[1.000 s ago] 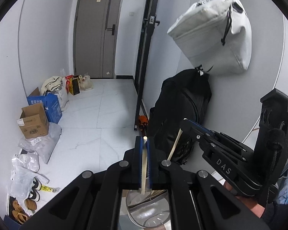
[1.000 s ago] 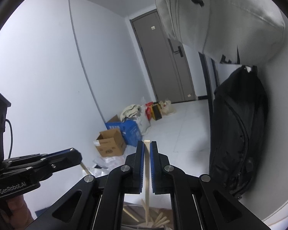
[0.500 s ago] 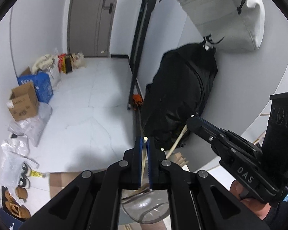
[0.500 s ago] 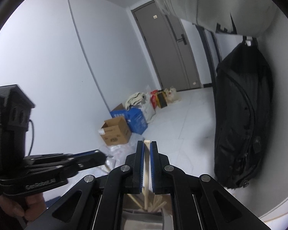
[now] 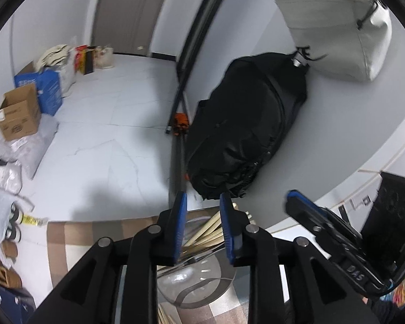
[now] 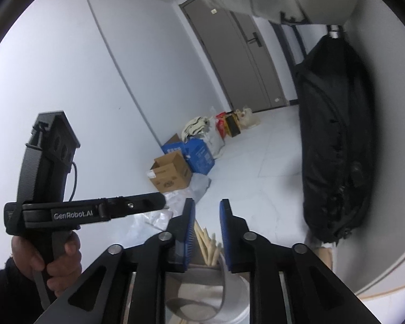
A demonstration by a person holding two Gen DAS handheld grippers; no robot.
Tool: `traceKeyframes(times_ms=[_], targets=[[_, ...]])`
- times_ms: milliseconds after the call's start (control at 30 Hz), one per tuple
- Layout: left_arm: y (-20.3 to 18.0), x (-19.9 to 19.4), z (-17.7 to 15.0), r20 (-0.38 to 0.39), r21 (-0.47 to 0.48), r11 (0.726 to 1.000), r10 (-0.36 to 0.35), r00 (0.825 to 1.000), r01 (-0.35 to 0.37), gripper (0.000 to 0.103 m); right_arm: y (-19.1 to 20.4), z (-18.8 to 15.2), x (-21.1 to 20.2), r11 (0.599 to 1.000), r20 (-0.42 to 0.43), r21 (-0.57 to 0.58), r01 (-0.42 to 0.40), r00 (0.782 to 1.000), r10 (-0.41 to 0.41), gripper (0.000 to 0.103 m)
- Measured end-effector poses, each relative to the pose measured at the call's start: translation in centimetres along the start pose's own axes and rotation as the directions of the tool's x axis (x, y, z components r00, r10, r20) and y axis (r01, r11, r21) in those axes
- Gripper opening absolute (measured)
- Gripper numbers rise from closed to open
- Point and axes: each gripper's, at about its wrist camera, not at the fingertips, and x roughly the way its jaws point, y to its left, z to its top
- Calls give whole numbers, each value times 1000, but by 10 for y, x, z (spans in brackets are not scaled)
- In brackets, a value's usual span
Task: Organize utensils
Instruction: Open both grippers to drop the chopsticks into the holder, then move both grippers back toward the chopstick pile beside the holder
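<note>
While both my claws hang spread with nothing in them, the sticks (image 5: pixel 202 236) stand in the cup (image 5: pixel 202 286) just under the left claw (image 5: pixel 203 202), leaning up and away. The right claw (image 6: pixel 208 205) hangs over them too. I cannot count the sticks.

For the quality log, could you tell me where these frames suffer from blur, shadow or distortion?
Left wrist view: door frame streaked by motion blur, soft shadow on the floor, walls bowed by fisheye. Right wrist view: sharper, black bag underexposed, corners vignetted.
</note>
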Motion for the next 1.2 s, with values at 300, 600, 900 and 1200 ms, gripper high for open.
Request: traceKeyframes(times_ms=[300,600,900,1200], targets=[[-10,-36,-30,98,23,985,167,981,-170,33,3,-7,-34,999,9,2,35,999,-35,45],[-25,-72,-49,214,28,966,246,945,-258,58,30,-11,-63,1000,58,-25,19,998,-17,67],[-28,-95,-70,257,28,956,277,926,-294,71,56,-26,-82,999,75,-53,-8,997,12,81],[-31,-113,-100,321,27,949,288,902,-313,76,79,-51,-103,994,104,-105,-31,994,42,94]])
